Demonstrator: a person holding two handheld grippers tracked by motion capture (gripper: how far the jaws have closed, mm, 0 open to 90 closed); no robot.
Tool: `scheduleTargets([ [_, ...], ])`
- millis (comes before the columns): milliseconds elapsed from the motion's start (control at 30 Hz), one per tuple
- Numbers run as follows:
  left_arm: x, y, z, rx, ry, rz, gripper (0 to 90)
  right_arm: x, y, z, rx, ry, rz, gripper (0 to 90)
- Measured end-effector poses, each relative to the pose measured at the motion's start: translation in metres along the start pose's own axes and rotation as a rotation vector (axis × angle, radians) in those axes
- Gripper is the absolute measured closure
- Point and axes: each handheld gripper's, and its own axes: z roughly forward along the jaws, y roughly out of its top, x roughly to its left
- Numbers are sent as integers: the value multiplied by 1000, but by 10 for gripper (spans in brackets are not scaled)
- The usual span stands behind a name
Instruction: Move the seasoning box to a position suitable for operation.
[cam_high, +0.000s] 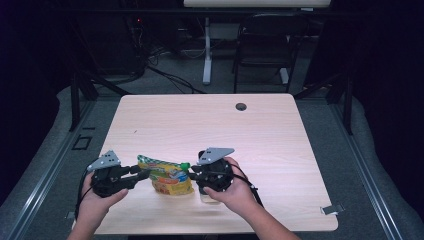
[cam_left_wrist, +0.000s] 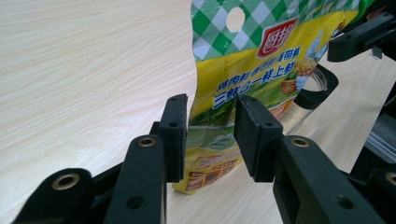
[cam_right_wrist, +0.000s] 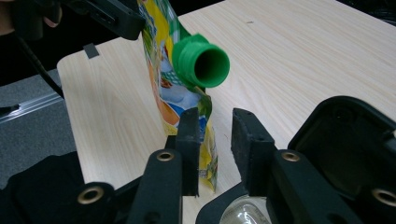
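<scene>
At the near edge of the tabletop (cam_high: 260, 125), a person's two hands each hold a gripper, facing one another. The left gripper (cam_left_wrist: 211, 135) has its jaws spread, with the lower edge of a yellow and green pouch (cam_high: 167, 176) between them; one pad lies just beside the film, the other stands apart. The right gripper (cam_right_wrist: 215, 149) also has its jaws spread, the pouch's edge between them and one pad close against it. The pouch's green spout (cam_right_wrist: 201, 60) points toward the right gripper. Beyond the tabletop a dark chair (cam_high: 265, 42) stands on the floor.
</scene>
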Motion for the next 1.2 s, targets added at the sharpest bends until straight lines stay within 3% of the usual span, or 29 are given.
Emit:
scheduleTargets([
  [233,6,0,-8,-17,13,-20,592,2,9,-12,-8,6,-33,641],
  [633,11,2,-21,-36,30,-35,565,6,33,-25,-29,25,-54,587],
  [833,14,1,-25,-42,41,-39,565,8,49,-19,-41,26,-88,595],
  [933,16,0,-26,-46,44,-43,565,5,55,-14,-44,27,-71,600],
  [1067,18,-1,-26,-45,46,-46,565,1,61,-6,-25,69,-38,597],
  [1200,19,-1,-26,-46,48,-49,566,3,67,3,-5,88,-48,594],
])
